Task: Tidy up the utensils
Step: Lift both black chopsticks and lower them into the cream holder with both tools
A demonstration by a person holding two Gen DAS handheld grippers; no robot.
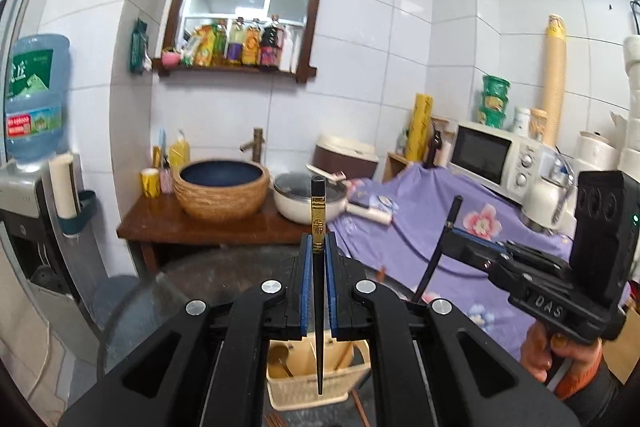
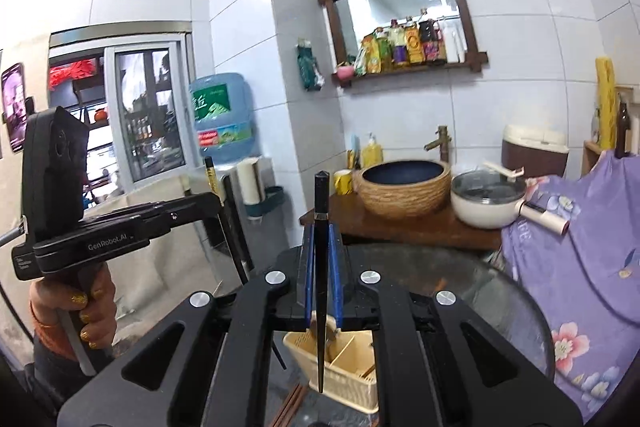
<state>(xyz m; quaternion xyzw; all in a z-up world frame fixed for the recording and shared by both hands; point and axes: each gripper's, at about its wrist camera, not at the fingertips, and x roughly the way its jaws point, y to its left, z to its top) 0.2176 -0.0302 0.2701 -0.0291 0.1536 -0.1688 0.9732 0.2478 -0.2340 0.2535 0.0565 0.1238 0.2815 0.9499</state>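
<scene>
**Two chopsticks up, basket waiting below**

My left tongs (image 1: 319,259) pinch a black chopstick with a gold band (image 1: 319,227), held upright, tip hanging over the cream utensil basket (image 1: 320,383) on the glass surface (image 1: 192,291). My right tongs (image 2: 321,267) pinch a second black chopstick (image 2: 321,267) above the same basket (image 2: 340,379). A spoon (image 1: 280,359) already stands in one compartment. I judge the sorting only partly done: both chopsticks are not yet dropped in, and brown sticks (image 2: 290,407) lie beside the basket.
</scene>
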